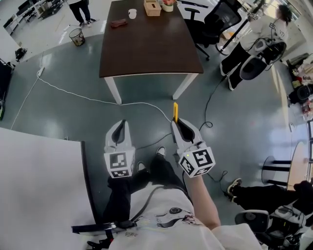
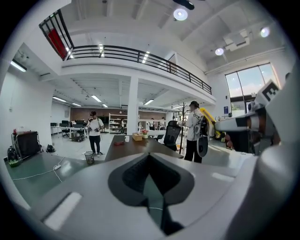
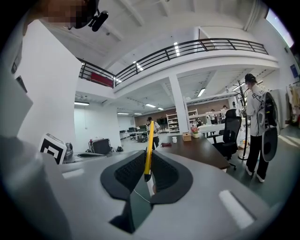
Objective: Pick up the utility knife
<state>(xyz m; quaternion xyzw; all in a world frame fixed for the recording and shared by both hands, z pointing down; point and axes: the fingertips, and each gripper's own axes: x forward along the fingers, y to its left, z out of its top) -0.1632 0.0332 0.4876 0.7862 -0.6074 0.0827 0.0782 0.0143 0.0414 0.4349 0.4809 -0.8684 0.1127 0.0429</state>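
Note:
A slim yellow utility knife sticks out forward from my right gripper, which is shut on it and held in the air above the grey floor. In the right gripper view the utility knife stands upright between the black pads. My left gripper hangs beside it on the left, shut with nothing between its jaws. The left gripper shows its pads pressed together in its own view.
A dark brown table with white legs stands ahead, carrying a cup and a wooden box. A white cable runs across the floor. Black office chairs stand right. A white surface lies at lower left.

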